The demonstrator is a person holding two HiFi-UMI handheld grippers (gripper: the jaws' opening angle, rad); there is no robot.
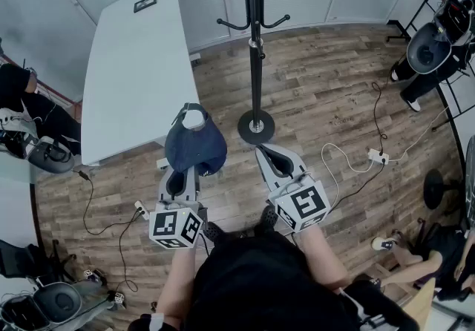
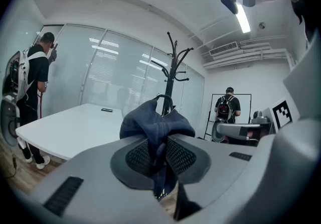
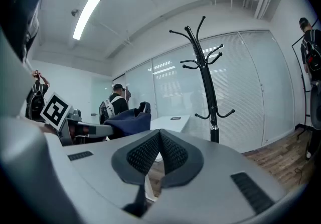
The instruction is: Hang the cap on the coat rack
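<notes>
Jaws of the left gripper (image 2: 159, 153) clamp just a fold of the cap (image 2: 156, 123) near the coat rack (image 1: 255, 47), right gripper (image 3: 156, 153) jaws together and empty, so it might slip reaching up.

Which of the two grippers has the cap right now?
The left gripper, shut on the dark blue fabric cap; the right gripper is shut with nothing between its jaws.
</notes>
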